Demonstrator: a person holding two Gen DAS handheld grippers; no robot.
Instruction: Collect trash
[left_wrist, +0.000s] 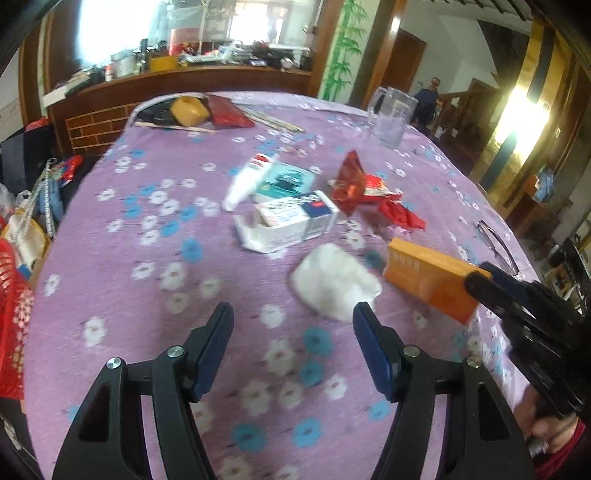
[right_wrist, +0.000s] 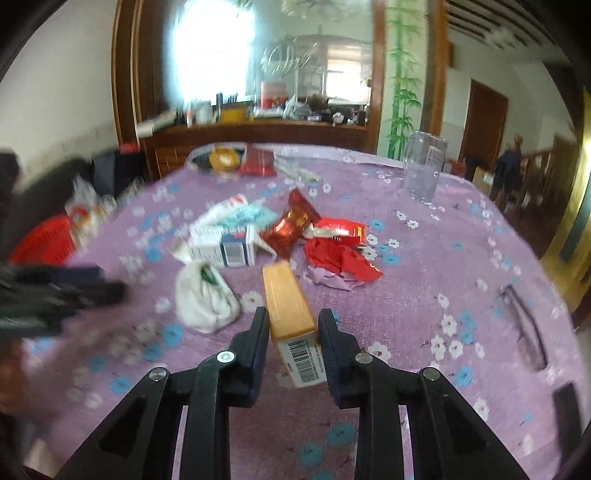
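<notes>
The right tool (right_wrist: 293, 325) is pinching the barcode end of a long orange carton (right_wrist: 290, 306) – light, stiff cardboard, probably empty, best gripped across its 2 flat sides. It is lying on the counter (right_wrist: 406, 295) just right of a soft white tissue wad (right_wrist: 205, 299). The left tool (left_wrist: 293, 321) is hovering spread beside that wad.

The left gripper (left_wrist: 293, 314) fills the bottom of its own view, its two blue-padded fingers spread wide with nothing between them. In the other view it shows as a dark blur at mid left. The right gripper (right_wrist: 293, 321), at the bottom centre of its view, has both fingers pressed against the sides of an orange box (right_wrist: 288, 299). The right hand (left_wrist: 550, 428) grips its handle at the lower right.
</notes>
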